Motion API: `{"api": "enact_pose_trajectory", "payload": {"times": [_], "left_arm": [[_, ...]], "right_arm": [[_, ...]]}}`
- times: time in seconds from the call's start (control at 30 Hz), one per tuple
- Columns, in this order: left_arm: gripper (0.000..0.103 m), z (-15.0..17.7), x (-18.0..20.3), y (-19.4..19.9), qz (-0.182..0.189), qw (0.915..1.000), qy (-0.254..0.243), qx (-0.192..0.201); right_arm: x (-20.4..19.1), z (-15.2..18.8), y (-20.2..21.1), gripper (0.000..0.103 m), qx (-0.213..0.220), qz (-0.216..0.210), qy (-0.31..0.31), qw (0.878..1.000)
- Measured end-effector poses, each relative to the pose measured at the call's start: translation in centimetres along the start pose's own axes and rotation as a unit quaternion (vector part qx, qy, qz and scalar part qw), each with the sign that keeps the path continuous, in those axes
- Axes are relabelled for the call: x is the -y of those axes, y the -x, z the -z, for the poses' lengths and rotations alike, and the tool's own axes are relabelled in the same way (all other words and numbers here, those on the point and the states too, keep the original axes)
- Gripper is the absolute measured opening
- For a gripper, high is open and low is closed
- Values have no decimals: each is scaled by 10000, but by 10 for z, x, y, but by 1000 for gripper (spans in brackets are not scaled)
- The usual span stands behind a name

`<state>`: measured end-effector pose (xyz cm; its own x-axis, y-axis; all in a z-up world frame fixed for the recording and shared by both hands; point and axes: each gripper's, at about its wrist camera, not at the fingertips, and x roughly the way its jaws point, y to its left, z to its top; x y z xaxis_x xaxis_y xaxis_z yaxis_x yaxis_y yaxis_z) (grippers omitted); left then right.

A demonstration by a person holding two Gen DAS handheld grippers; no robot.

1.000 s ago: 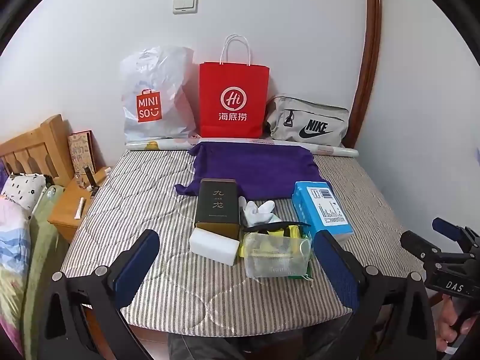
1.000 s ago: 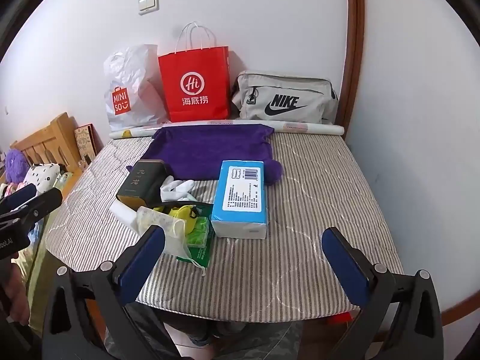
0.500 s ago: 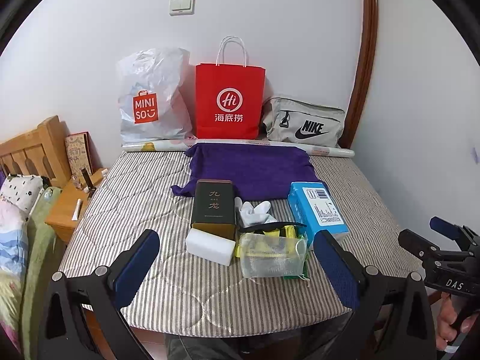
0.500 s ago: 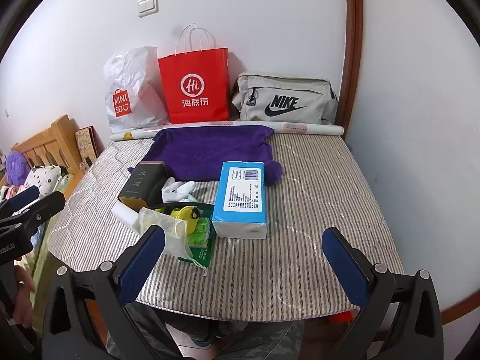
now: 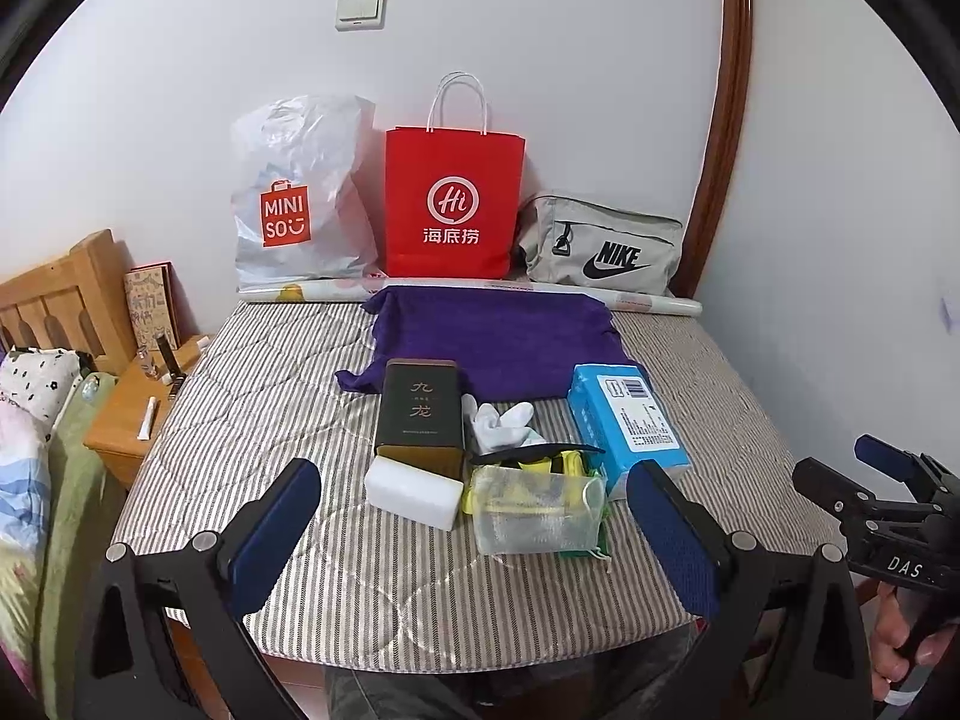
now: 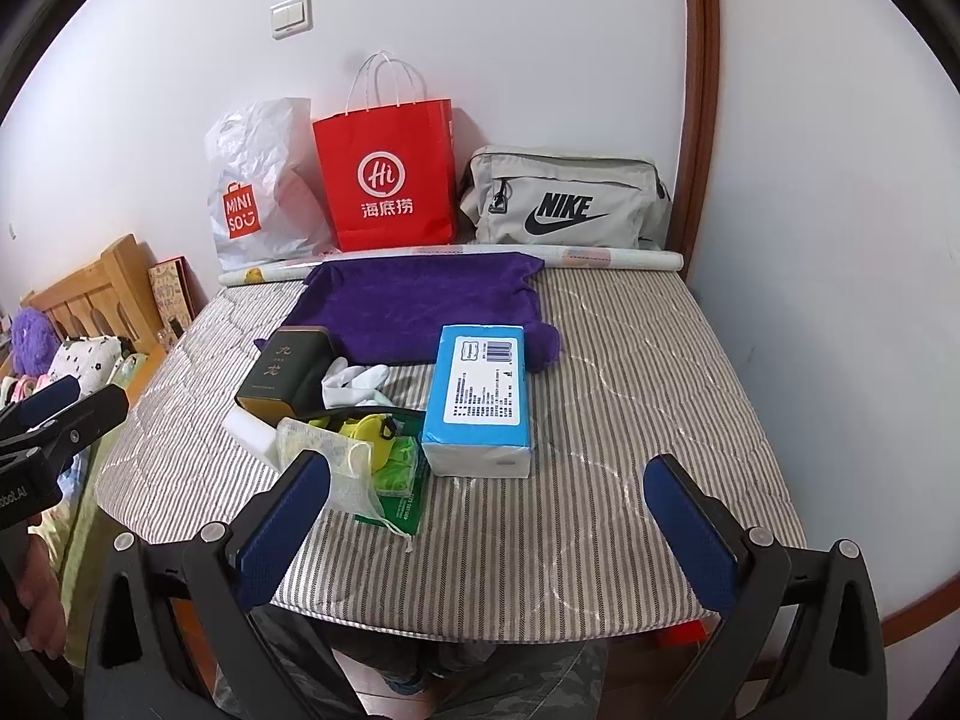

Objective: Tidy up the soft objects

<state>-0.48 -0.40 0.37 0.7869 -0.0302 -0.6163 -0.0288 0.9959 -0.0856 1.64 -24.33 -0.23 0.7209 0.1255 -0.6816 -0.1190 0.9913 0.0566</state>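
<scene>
Grippers poised at the near edge of the mattress, nothing picked up yet.

Both the left gripper (image 5: 474, 516) and the right gripper (image 6: 489, 510) hover with jaws wide apart and empty, short of the clutter on the striped mattress (image 5: 252, 396). The soft things sit mid-mattress: a purple towel (image 5: 498, 330) spread toward the far wall, white socks (image 5: 501, 420) bunched just beside the dark tin (image 5: 420, 408), a blue tissue pack (image 6: 480, 396) to their right, and a mesh pouch (image 5: 537, 513) nearest the left gripper. To start well, I would lower one gripper squarely over a single soft item, likely the pouch or the socks, pinch a full fold rather than an edge, and keep clear of the tin and the white foam block (image 5: 411, 492) so they are not dragged.
</scene>
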Motion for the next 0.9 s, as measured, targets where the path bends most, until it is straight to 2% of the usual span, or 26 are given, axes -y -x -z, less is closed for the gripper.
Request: {"api": "enact_pose_trajectory", "payload": {"times": [0.9], "left_arm": [[103,-1,8,2,-17,9999,-122,8]], "right_arm": [[0,2,6,103,51,-12,-2,10000]]}}
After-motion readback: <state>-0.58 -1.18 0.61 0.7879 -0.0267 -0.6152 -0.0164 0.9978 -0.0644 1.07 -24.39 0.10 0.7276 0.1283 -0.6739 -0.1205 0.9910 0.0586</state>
